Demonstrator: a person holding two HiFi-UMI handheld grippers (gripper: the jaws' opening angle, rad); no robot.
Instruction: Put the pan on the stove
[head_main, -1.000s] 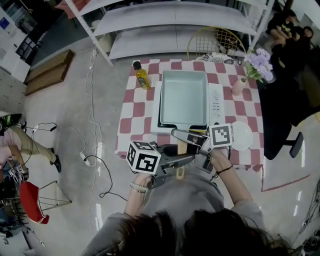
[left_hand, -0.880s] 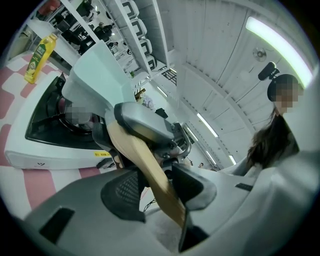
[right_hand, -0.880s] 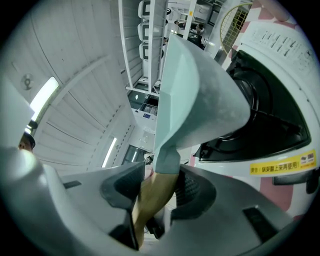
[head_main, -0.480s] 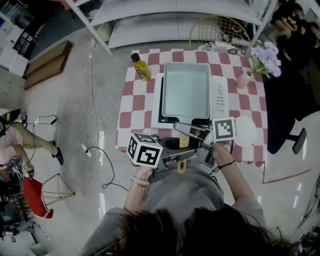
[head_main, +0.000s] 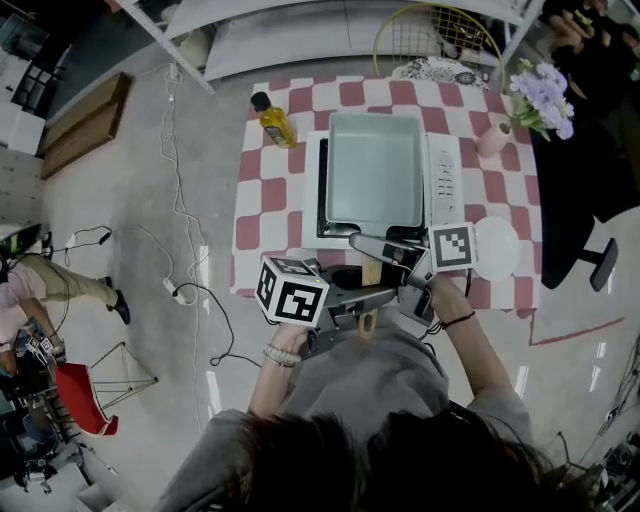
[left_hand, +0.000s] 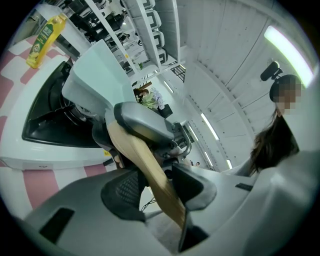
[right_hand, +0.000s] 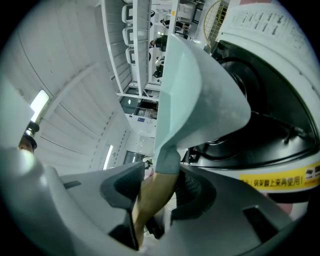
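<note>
A pale green rectangular pan (head_main: 375, 170) with a wooden handle (head_main: 371, 272) hangs low over the white table stove (head_main: 445, 180). In the right gripper view a gap shows between the pan (right_hand: 197, 85) and the black burner (right_hand: 260, 125). Both grippers hold the handle from the table's near edge. My left gripper (head_main: 362, 302) is shut on its outer end, and my right gripper (head_main: 383, 258) is shut on it closer to the pan. The handle (left_hand: 145, 170) runs between the left gripper's (left_hand: 155, 185) pads. The right gripper (right_hand: 152, 192) clamps the handle (right_hand: 150, 200) just below the pan's socket.
The stove stands on a red-and-white checked table (head_main: 272, 205). A yellow oil bottle (head_main: 272, 120) is at the far left corner, a pink vase of flowers (head_main: 535, 100) at the far right, and a white plate (head_main: 497, 248) beside the stove. Cables (head_main: 190, 290) lie on the floor left of the table.
Both grippers and the pan have sunk a little toward the stove. The grips on the handle look the same.
</note>
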